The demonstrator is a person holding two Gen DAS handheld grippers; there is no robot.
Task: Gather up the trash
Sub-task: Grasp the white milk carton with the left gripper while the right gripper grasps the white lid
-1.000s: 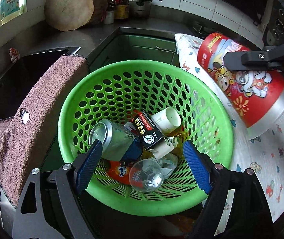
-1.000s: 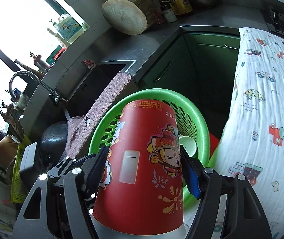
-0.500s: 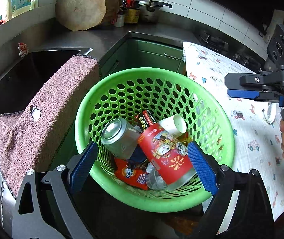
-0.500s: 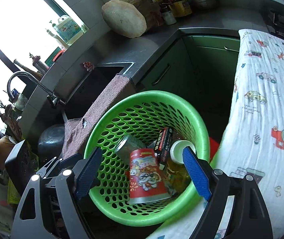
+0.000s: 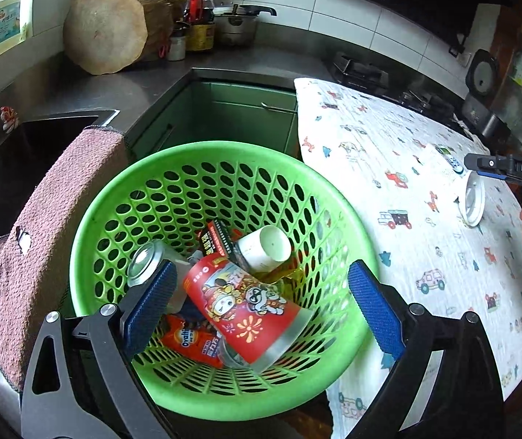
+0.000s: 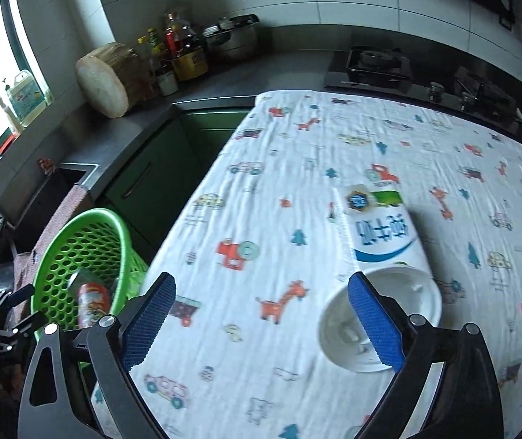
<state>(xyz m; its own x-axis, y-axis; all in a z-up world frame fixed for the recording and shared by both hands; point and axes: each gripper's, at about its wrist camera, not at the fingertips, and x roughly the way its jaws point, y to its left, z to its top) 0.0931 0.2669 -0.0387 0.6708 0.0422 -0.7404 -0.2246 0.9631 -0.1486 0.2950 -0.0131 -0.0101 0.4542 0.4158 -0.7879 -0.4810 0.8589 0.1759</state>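
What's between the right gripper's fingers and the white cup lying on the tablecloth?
Only bare printed tablecloth, per the right wrist view; the open right gripper has the white cup beside its right finger.

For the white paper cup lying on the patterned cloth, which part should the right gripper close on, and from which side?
Grip the white cup across its printed side wall, about mid-length, coming down from above. It lies on its side on the cloth with its open mouth toward the right gripper, so the round wall offers two opposed faces; the thin rim would probably crumple.

This is a home kitchen. A grey steel counter holds a sunken sink, a round wooden chopping block, oil bottles and a metal pot. White wall tiles rise behind a black gas hob.
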